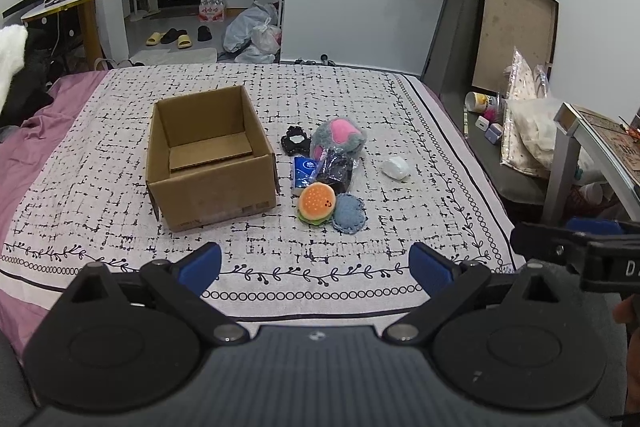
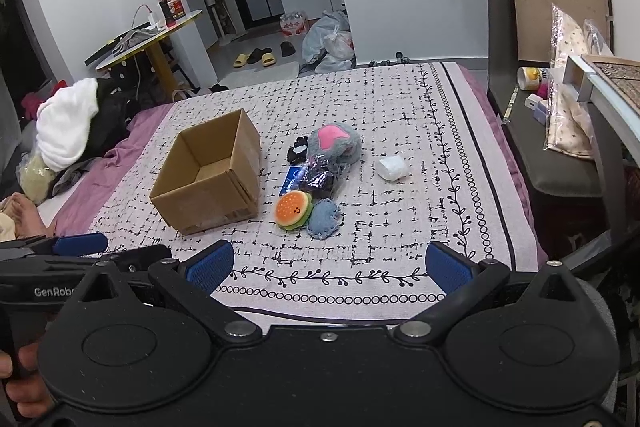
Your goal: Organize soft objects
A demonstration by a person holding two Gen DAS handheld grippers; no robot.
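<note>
A bed covered with a white blanket (image 1: 360,99) printed in a black grid pattern fills both wrist views. The left gripper (image 1: 316,265) hovers low at the near edge of the blanket, its blue-padded fingers spread wide apart and holding nothing. The right gripper (image 2: 330,265) hovers beside it, also spread wide and empty.

Seen from the left wrist, an open cardboard box (image 1: 210,159) sits on the blanket at about 11 o'clock from the gripper, upright, with only a loose cardboard flap lying on its floor. Just to the right of the box, at about 12 o'clock, lies a cluster of soft things. Nearest is a plush hamburger (image 1: 316,203), orange on top with a green edge. Touching its right side is a round blue denim cushion (image 1: 349,215). Behind them lie a blue tissue pack (image 1: 303,174) and a dark item in a clear plastic bag (image 1: 338,171), pressed together. Farther back is a grey plush paw (image 1: 339,137) with pink pads, and just left of it a small black scrunchie (image 1: 295,143). A white rolled bundle (image 1: 395,167) lies apart from the cluster at about 1 o'clock.

From the right wrist, the same cluster sits at 12 o'clock, the box (image 2: 210,173) at 11 o'clock.
</note>
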